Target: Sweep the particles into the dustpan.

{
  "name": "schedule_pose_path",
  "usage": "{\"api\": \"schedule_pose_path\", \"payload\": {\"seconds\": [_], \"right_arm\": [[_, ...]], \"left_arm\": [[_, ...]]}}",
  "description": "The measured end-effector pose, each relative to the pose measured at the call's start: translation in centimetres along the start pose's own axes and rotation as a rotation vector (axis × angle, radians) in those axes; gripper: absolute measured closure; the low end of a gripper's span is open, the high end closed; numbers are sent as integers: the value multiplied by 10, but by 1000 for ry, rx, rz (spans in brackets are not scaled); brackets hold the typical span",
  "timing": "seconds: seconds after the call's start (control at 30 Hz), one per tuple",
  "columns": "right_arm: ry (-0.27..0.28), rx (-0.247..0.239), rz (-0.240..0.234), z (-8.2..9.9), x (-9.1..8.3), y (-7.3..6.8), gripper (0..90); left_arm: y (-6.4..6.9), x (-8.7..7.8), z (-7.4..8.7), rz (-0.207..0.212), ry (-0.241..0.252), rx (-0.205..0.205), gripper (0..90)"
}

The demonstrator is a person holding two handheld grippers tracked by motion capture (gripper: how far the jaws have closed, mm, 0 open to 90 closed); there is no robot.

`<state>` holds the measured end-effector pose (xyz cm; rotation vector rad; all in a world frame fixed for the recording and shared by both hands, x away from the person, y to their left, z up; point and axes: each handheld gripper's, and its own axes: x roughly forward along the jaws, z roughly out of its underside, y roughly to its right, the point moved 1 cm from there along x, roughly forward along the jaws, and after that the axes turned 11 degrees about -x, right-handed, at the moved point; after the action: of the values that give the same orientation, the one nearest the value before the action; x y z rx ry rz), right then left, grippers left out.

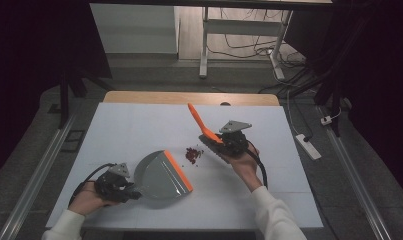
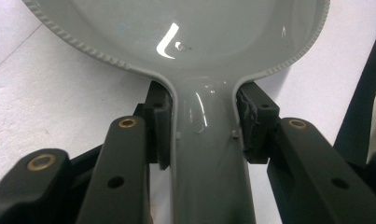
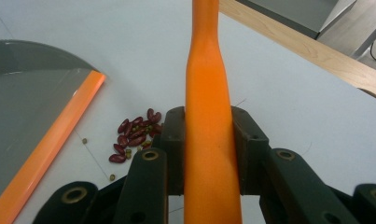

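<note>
Grey dustpan point(image 1: 161, 175) clamped by its handle in left gripper point(image 1: 120, 189), beans point(image 1: 192, 154) just beside its orange lip, right gripper point(image 1: 224, 145) grasping orange brush point(image 1: 200, 121) beyond the beans.

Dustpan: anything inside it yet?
The grey dustpan looks bare inside; just glare on the pan. The red beans lie on the white table, beyond its orange lip. The left gripper hides part of the handle.

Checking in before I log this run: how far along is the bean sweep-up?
Done: left gripper grips the grey dustpan by its handle; right gripper grips the orange brush handle. In hand: dustpan's orange lip faces the beans. Left: the beans lie on the white mat, the pan looks empty, so sweeping hasn't visibly started.
</note>
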<state>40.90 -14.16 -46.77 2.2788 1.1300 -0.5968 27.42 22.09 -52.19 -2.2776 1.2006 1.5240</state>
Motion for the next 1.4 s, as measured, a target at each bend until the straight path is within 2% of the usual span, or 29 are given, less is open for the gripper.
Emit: {"api": "schedule_pose_path", "payload": {"seconds": [0.27, 0.47, 0.7, 0.9, 1.07, 1.17, 1.33, 1.4], "right_arm": [[-40, -15, 5, -3, 16, 3, 695], [-57, -10, -11, -4, 26, 2, 695], [-97, -48, -10, -5, 38, -4, 695], [-107, -46, -33, -4, 43, -9, 695], [-108, -81, -47, -7, 45, -18, 695], [-99, -68, -74, -8, 45, -22, 695], [-96, -83, -79, -10, 46, -27, 695], [-92, -65, -91, -10, 45, -28, 695]], "left_arm": [[-1, 0, 0, 3, -2, -2, 617], [-4, 1, -1, 16, 4, -4, 617], [-5, 0, 0, 21, 7, -8, 617], [-6, 1, -1, 30, -1, -3, 617], [-4, 2, -2, 27, -8, -9, 617], [-4, 3, -2, 27, -9, -11, 617], [-5, 4, -3, 32, -9, -15, 617], [-5, 4, -4, 33, -8, -17, 617]]}}
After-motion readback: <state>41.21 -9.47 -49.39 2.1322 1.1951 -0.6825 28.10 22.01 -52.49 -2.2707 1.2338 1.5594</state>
